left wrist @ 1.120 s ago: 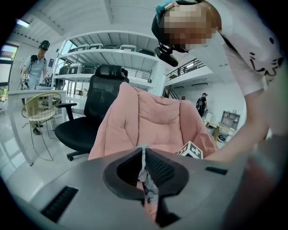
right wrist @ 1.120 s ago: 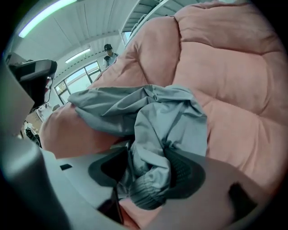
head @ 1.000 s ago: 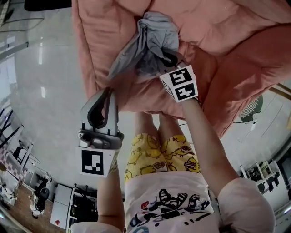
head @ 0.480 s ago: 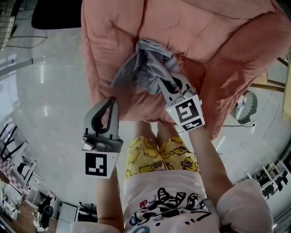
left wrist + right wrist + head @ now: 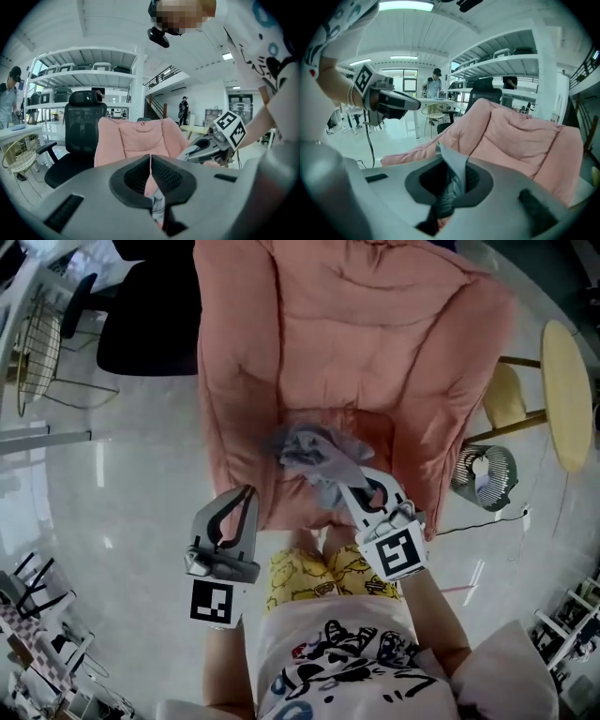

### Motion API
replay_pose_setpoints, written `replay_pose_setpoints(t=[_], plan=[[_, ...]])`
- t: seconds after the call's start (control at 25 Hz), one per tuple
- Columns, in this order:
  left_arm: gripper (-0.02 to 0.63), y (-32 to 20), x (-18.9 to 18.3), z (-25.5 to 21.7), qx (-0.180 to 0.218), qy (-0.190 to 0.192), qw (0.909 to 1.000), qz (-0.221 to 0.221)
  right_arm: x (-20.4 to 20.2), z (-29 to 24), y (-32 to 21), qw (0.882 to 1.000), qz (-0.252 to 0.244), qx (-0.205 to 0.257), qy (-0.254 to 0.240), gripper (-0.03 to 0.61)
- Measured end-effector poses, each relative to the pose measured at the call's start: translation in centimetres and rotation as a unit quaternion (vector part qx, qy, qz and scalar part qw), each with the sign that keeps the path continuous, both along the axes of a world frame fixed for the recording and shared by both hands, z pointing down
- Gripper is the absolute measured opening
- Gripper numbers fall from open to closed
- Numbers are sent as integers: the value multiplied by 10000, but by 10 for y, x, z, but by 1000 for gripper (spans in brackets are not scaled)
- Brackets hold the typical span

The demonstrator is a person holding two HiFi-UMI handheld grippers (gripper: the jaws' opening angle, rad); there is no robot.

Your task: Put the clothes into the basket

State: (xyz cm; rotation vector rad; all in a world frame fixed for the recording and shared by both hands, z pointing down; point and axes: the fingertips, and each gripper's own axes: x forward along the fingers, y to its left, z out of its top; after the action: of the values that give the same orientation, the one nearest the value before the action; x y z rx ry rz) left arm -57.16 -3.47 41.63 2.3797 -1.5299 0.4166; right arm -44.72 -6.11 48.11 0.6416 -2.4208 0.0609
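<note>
A crumpled grey garment hangs over the seat of a pink armchair, and my right gripper is shut on it. In the right gripper view a fold of the grey cloth sticks up between the closed jaws. My left gripper is beside the chair's left arm, shut, with nothing in it; in the left gripper view its jaws meet in a line. A wire basket stands far off at the upper left, also seen as a basket by a desk.
A black office chair stands left of the armchair. A floor fan with its cable and a round wooden table are to the right. White shelving and people stand in the background. Grey floor lies on the left.
Both grippers have risen, and the right one has lifted the grey garment off the armchair seat. The garment has bunched into a smaller bundle. The armchair now looks smaller and farther below.
</note>
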Motion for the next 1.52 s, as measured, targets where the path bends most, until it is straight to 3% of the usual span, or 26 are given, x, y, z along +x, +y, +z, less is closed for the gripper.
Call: replay_pose_setpoints(t=[0.28,0.52,0.72,1.08,1.32,1.52], plan=[[17,-2,27,-41,422,206,9974,541,29,-81,10,9964,548,552,-349,38],[17,11,68,-74,649,-88,9901,1244,70,-152,27,9832,1233,776,-1097,38],[17,14,103,-97,788,-186,9864,1432,110,-205,39,9787,1334,1122,-1083,38],[17,39,201,-140,1026,-169,9753,1948,214,-267,73,9507,1988,1786,-1574,38],[17,77,257,-143,915,49,9720,2165,290,-273,117,9351,2562,1950,-1480,38],[17,106,304,-128,725,51,9550,2877,342,-289,155,9091,3162,2372,-1314,38]])
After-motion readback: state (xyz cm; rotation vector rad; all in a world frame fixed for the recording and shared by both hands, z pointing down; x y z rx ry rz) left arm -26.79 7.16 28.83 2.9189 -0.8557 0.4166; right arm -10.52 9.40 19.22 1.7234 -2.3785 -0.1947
